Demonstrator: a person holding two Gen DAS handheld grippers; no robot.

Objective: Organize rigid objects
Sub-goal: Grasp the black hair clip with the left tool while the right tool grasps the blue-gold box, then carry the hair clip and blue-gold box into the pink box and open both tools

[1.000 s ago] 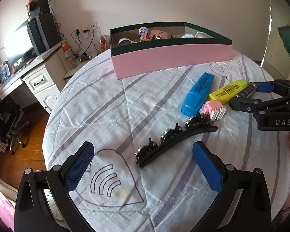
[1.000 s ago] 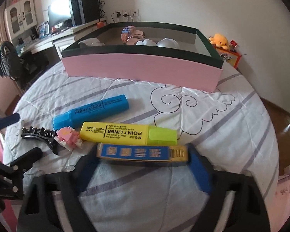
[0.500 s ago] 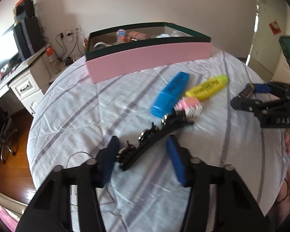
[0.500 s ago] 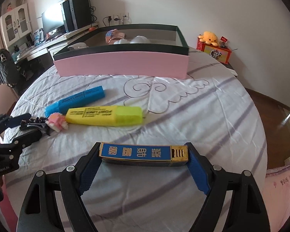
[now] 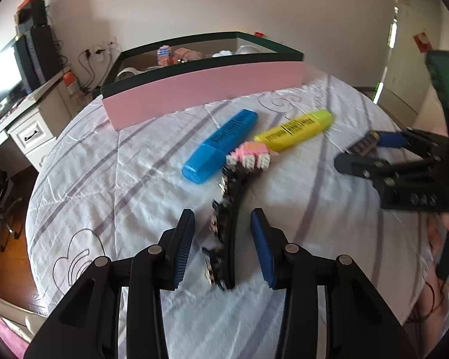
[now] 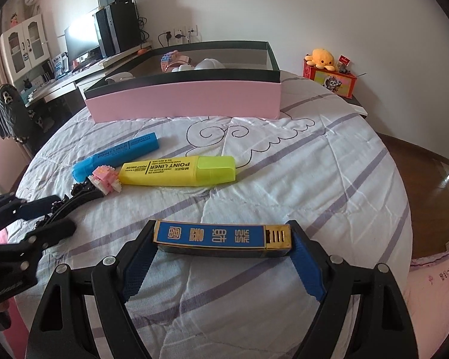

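Note:
A black hair clip (image 5: 227, 227) lies on the bedspread between the pads of my left gripper (image 5: 221, 239), whose jaws stand partly closed around it with gaps on both sides. My right gripper (image 6: 223, 243) is shut on a blue and gold harmonica (image 6: 221, 236) and holds it crosswise above the cloth; it also shows in the left wrist view (image 5: 362, 145). A pink block toy (image 5: 250, 157), a blue highlighter (image 5: 221, 146) and a yellow highlighter (image 5: 294, 128) lie past the clip. The pink box (image 5: 200, 89) stands at the back with several items inside.
The round table carries a white striped bedspread (image 6: 299, 161). A desk with a monitor (image 6: 80, 42) stands at the far left. A yellow plush toy on a red box (image 6: 323, 59) sits at the far right beyond the table's edge.
My left gripper has moved in over the hair clip and narrowed its jaws around it. My right gripper has lifted the harmonica and drawn it back from the yellow highlighter.

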